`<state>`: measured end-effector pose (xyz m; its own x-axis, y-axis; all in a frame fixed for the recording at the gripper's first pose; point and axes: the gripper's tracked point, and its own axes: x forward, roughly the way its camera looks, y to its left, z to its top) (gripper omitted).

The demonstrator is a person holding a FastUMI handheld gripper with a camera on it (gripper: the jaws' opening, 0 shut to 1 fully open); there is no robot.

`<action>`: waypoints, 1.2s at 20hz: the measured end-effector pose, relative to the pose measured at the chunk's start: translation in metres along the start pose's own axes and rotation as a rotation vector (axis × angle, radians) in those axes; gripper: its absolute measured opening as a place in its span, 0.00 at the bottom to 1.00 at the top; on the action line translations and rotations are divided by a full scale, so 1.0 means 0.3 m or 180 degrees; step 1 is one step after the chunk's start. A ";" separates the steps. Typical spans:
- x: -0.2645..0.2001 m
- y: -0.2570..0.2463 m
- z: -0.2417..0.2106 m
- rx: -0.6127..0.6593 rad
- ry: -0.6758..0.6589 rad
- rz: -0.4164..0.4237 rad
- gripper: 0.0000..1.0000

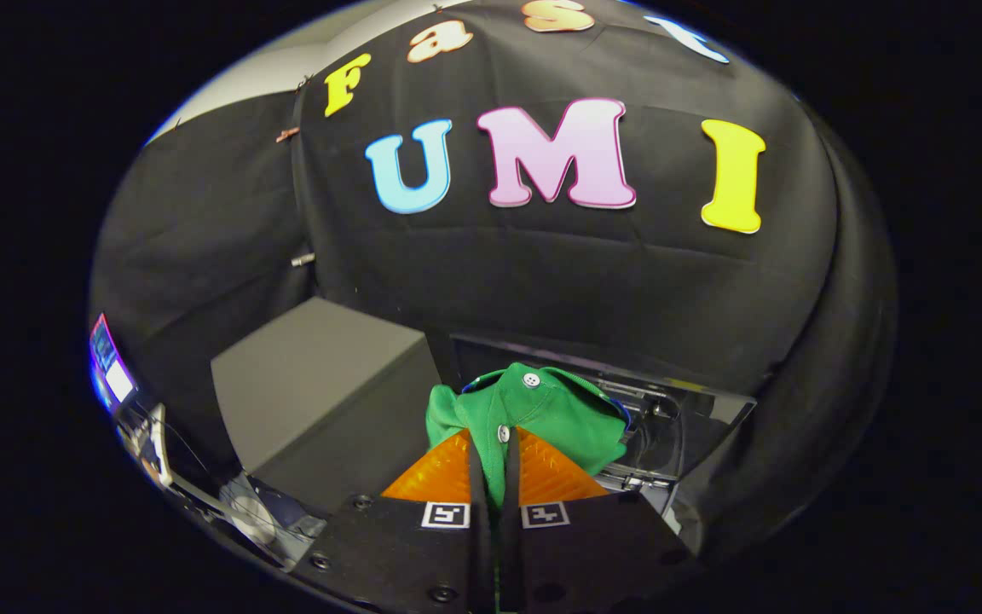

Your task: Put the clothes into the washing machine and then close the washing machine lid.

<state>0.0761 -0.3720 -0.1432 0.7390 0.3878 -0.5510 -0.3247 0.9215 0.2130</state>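
Green shirt (542, 409) (buttoned) between pinching fingers (444, 473)

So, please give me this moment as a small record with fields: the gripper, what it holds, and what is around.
gripper: fingers closed together, pinching the cloth
held item: green garment with white buttons, bunched between and just ahead of the fingers
washing machine: opening beyond the garment, lid up
beside it: grey box, to the left of the garment
garment inside machine: not yet

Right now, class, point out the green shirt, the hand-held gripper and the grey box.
green shirt (555, 418), gripper view, its front panel.
hand-held gripper (496, 477), gripper view, between orange fingers clamping the shirt.
grey box (320, 367), gripper view, its top.
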 end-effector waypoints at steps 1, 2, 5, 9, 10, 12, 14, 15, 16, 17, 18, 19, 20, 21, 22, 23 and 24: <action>0.038 -0.029 -0.043 -0.0041 0.0071 -0.0029 0.08; 0.081 -0.057 -0.096 -0.0057 0.0172 -0.0061 0.08; 0.183 -0.128 -0.274 -0.0029 0.0492 -0.0138 0.08; 0.295 -0.148 -0.512 0.0001 0.0862 -0.0192 0.08; 0.324 -0.147 -0.555 -0.0050 0.0932 -0.0229 0.08; 0.371 -0.149 -0.634 -0.0118 0.1052 -0.0319 0.08; 0.403 -0.142 -0.730 -0.0089 0.1216 -0.0413 0.08; 0.414 -0.145 -0.772 -0.0065 0.1304 -0.0468 0.08; 0.417 -0.156 -0.806 -0.0043 0.1398 -0.0551 0.08; 0.429 -0.163 -0.827 -0.0013 0.1442 -0.0619 0.08; 0.434 -0.186 -0.845 0.0004 0.1494 -0.0720 0.08; 0.439 -0.191 -0.860 0.0072 0.1517 -0.0764 0.08; 0.451 -0.199 -0.860 0.0137 0.1493 -0.0812 0.30; 0.459 -0.209 -0.852 0.0181 0.1456 -0.0858 0.53; 0.453 -0.228 -0.830 0.0170 0.1418 -0.0933 0.75; 0.449 -0.243 -0.816 0.0103 0.1352 -0.0986 0.98; 0.447 -0.254 -0.802 0.0021 0.1295 -0.1028 1.00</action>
<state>0.0579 -0.3955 -0.4274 0.5112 0.0450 -0.8583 -0.1133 0.9934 -0.0154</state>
